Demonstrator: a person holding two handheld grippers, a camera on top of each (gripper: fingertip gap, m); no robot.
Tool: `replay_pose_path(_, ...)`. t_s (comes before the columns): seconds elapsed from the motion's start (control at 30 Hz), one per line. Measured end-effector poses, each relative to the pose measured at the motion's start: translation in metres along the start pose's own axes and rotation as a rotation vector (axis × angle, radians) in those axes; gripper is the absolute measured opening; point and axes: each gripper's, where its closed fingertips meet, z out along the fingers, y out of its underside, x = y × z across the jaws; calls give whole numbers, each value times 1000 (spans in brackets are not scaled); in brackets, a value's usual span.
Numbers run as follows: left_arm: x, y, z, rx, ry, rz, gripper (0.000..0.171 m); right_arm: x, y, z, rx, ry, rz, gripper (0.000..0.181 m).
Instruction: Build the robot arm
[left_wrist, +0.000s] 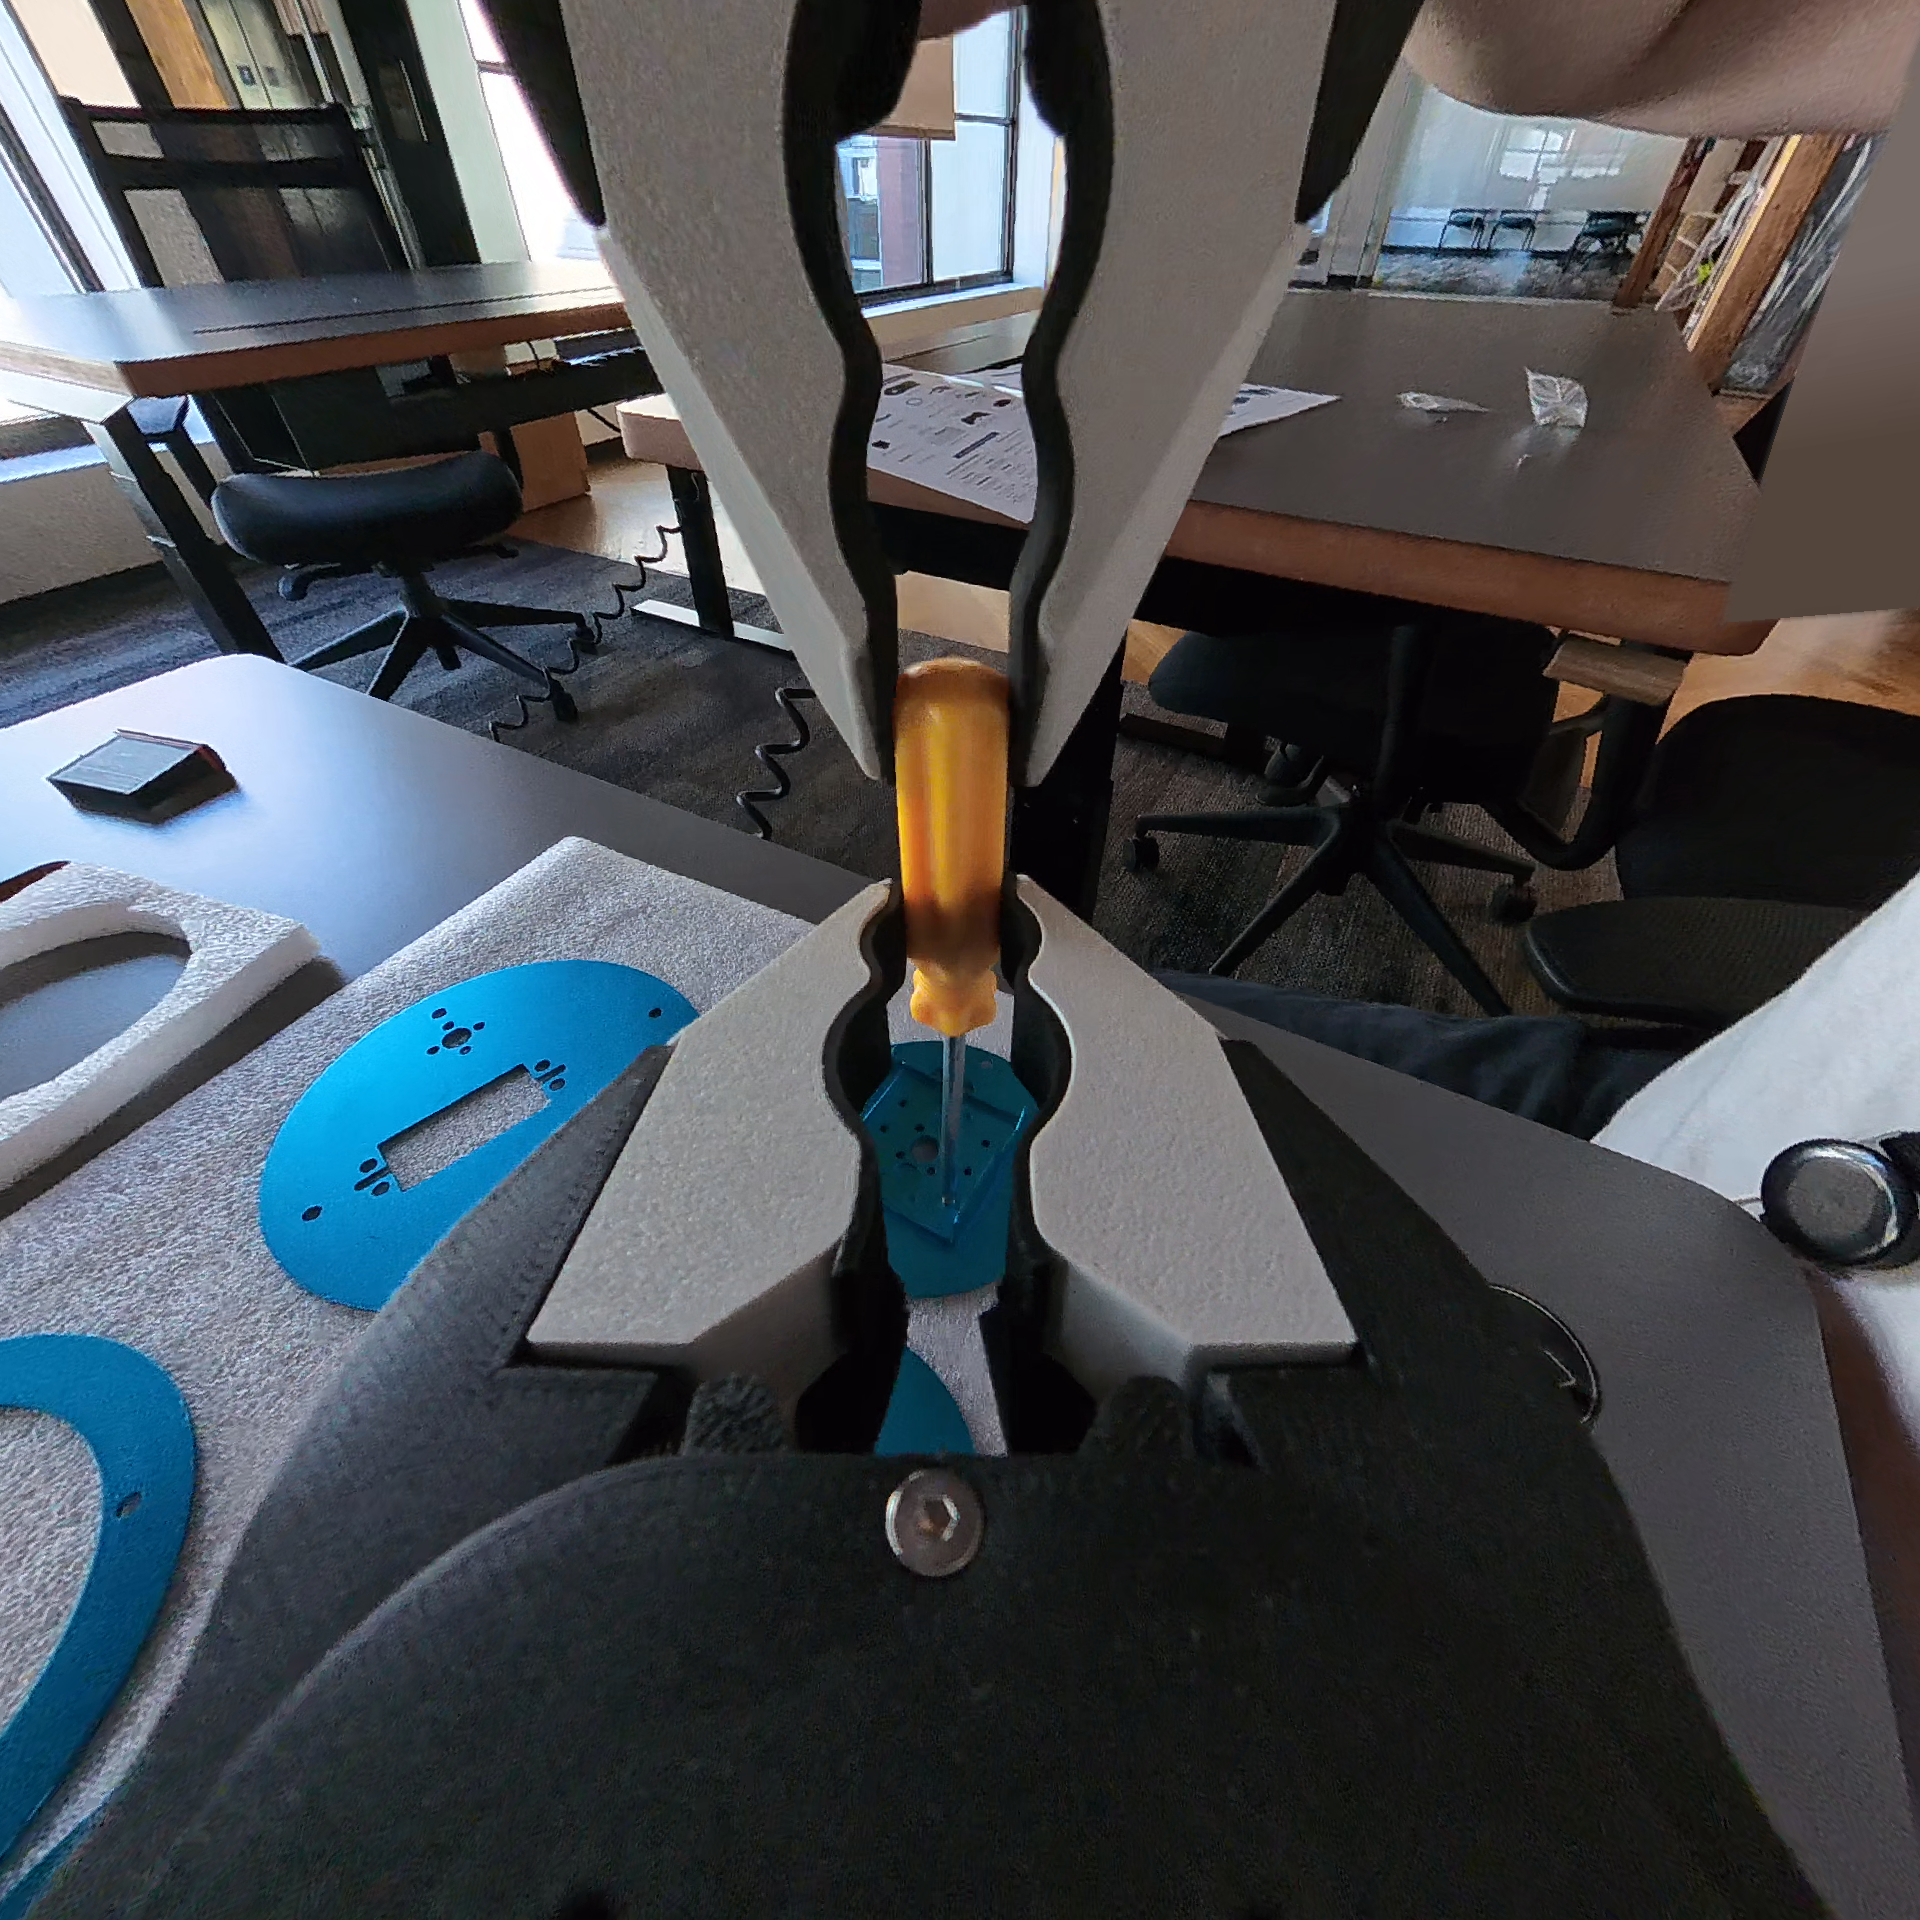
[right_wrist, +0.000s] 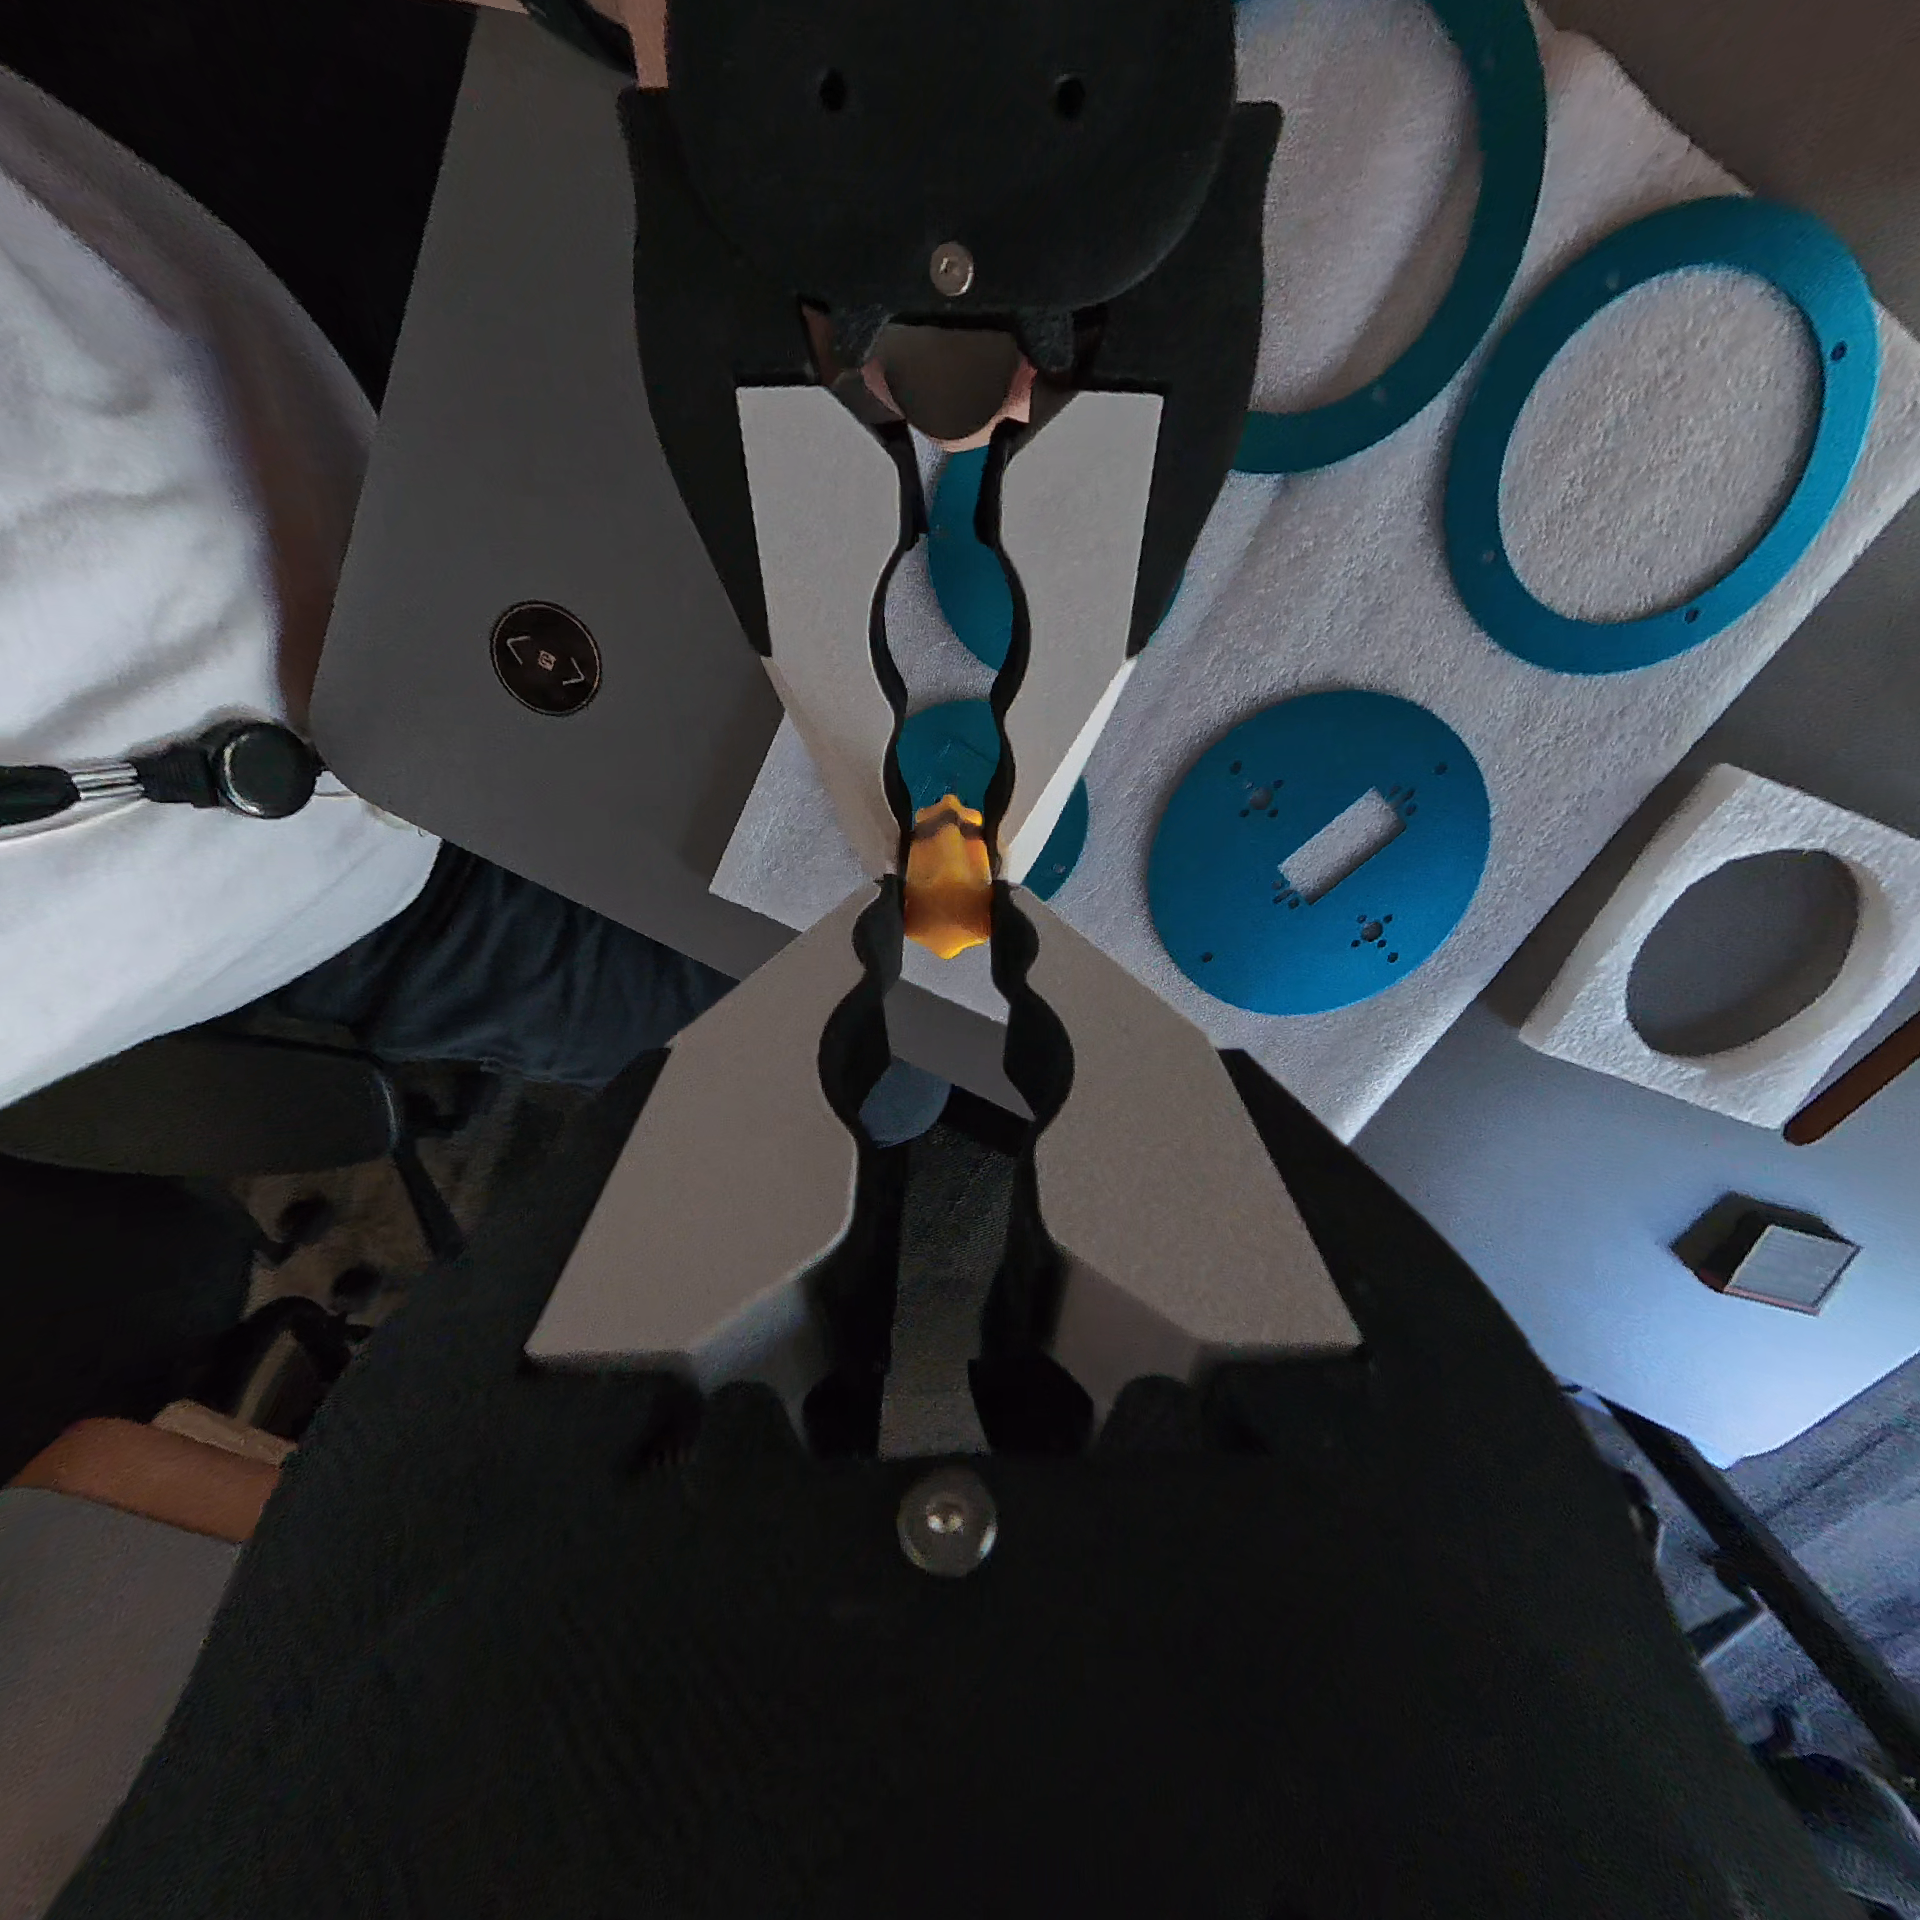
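Both grippers clamp amber-handled screwdriver (left_wrist: 948, 831): left gripper (left_wrist: 951, 914) low, right gripper (right_wrist: 943, 902) atop; tip on blue perforated bracket (left_wrist: 940, 1153).

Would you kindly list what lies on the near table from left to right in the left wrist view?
Blue ring → white foam block with a hole → blue disc with a rectangular slot → orange-handled screwdriver → black badge reel.
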Motion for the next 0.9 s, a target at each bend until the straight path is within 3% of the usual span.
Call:
replay_pose_path(0.07,2,0,1,-1,5,14,16,-3,2,0,-1,-11,14,16)
replay_pose_path(0.2,4,0,4,-17,17,44,15,-2,5,-1,-12,58,-200,23)
replay_pose_path(0.27,4,0,3,-21,31,42,15,-5,5,0,-13,55,-232,17)
replay_pose_path(0.43,3,0,1,-10,39,24,16,-4,3,1,-15,23,-70,16)
replay_pose_path(0.57,-1,1,2,-13,6,22,18,2,1,2,12,8,223,17)
replay_pose_path(0.63,-1,1,2,-13,8,31,17,0,2,2,9,-14,282,17)
replay_pose_path(0.9,4,1,2,-4,32,39,17,-4,1,1,-34,69,-151,16)
